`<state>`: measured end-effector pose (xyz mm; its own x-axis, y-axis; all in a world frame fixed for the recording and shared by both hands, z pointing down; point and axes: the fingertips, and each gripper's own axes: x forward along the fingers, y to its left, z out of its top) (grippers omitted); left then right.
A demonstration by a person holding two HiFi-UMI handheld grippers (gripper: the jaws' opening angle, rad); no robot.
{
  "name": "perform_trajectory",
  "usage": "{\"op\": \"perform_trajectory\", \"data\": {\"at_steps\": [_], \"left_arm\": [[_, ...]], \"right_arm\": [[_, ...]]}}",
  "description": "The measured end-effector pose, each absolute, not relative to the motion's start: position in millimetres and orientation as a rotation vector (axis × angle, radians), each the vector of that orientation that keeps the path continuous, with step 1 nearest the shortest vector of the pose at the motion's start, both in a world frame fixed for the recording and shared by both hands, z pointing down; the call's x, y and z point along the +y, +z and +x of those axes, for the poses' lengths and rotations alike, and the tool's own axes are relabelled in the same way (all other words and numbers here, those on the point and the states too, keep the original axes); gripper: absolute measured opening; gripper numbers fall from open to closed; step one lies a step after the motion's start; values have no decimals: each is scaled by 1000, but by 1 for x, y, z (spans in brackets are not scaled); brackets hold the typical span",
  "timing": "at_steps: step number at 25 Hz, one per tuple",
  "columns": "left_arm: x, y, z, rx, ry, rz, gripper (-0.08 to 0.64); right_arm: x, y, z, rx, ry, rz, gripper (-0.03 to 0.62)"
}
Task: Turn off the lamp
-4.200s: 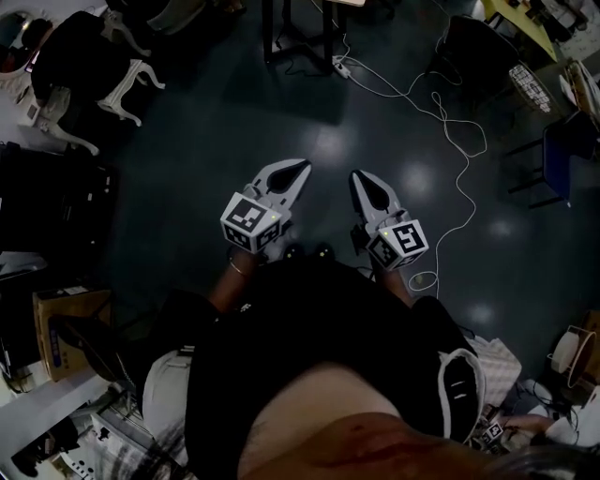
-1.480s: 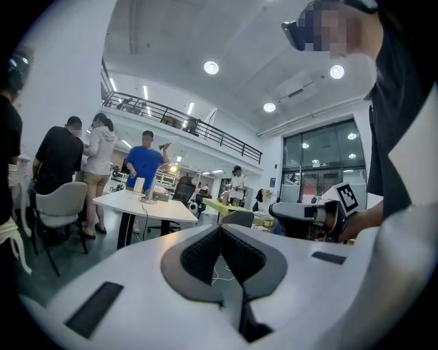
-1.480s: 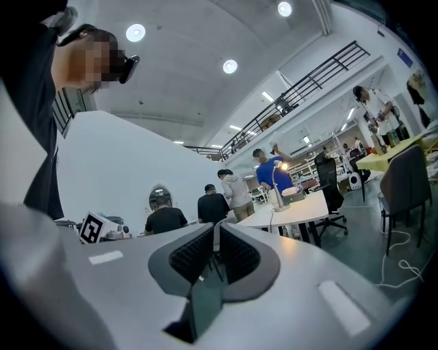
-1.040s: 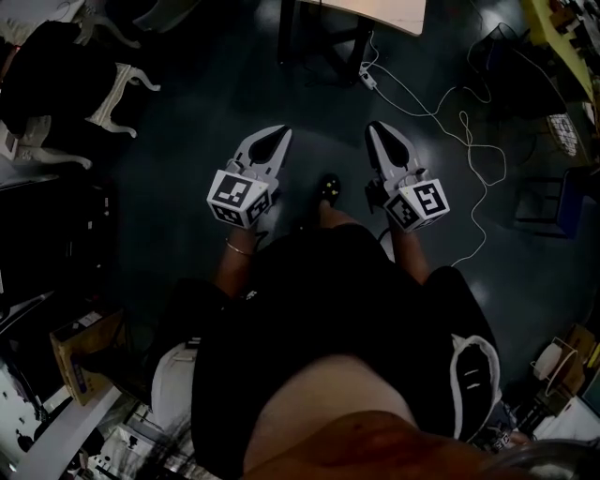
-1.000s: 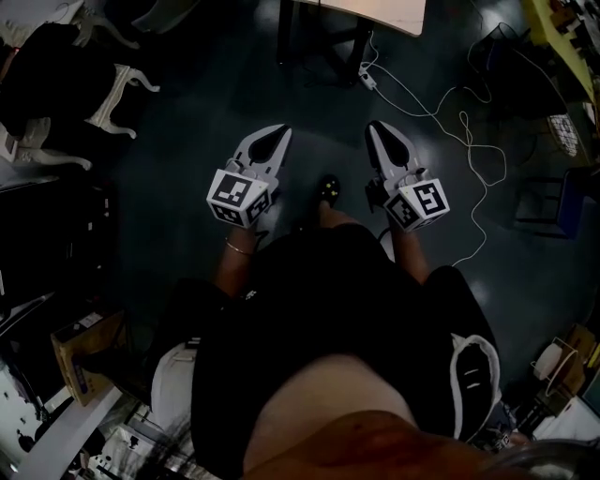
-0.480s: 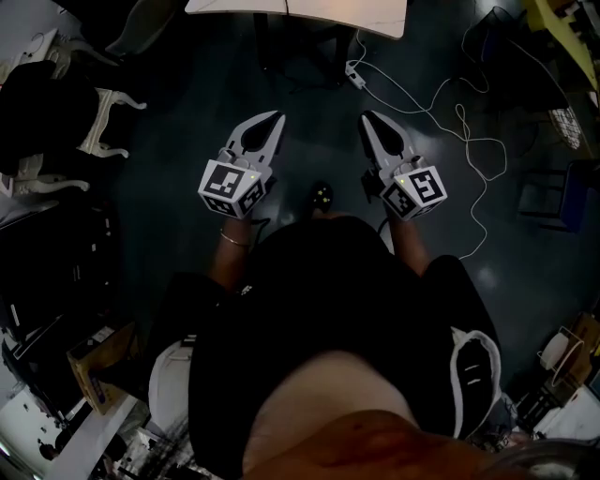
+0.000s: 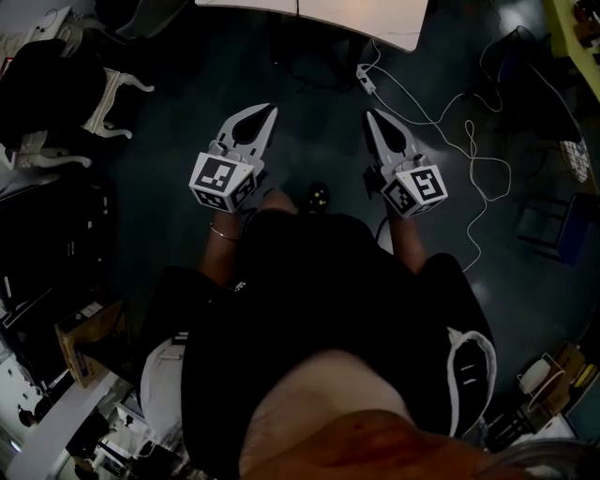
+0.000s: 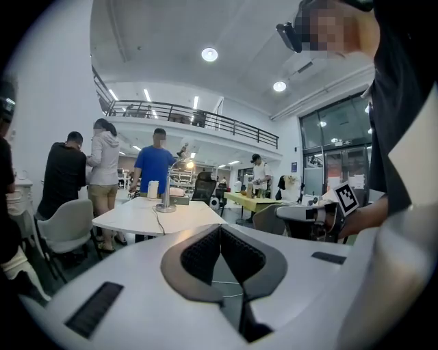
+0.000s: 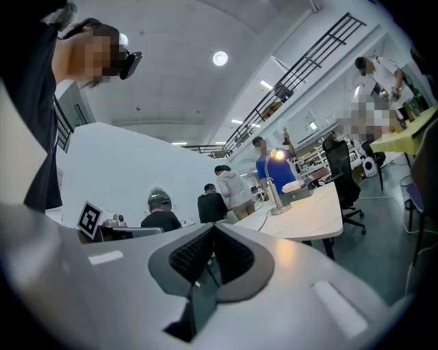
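Note:
The lamp (image 9: 276,179) stands on a white table (image 9: 311,217), far ahead of me, with its head glowing orange. The left gripper view shows the same lamp (image 8: 165,194) as a thin metal pole on the table (image 8: 154,217). My left gripper (image 7: 267,112) and my right gripper (image 7: 371,116) are held side by side over the dark floor, short of the table's edge (image 7: 375,21). Both are shut with nothing between the jaws: the left gripper's pads (image 8: 202,251) and the right gripper's pads (image 9: 195,254) meet. In the head view the lamp itself is out of sight.
Several people (image 8: 104,178) stand behind the table. A grey chair (image 8: 63,229) is at its left and a black office chair (image 9: 342,179) at its right. A white cable (image 7: 450,122) and power strip (image 7: 365,79) lie on the floor. White chairs (image 7: 108,98) stand far left.
The view has moved forward: the white table's edge shows more at the top of the head view. Both grippers have gone ahead with me, still shut and side by side.

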<state>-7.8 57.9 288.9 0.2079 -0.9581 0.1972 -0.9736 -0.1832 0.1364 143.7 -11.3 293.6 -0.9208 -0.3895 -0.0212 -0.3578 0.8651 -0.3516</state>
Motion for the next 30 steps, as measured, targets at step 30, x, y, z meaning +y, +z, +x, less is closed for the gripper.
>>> {"op": "perform_trajectory", "data": {"at_steps": [30], "left_arm": [[-46,360,-111,-1713,218,2334,6]], "right_arm": [[-87,350,-7,3055,-604,-624,2]]}}
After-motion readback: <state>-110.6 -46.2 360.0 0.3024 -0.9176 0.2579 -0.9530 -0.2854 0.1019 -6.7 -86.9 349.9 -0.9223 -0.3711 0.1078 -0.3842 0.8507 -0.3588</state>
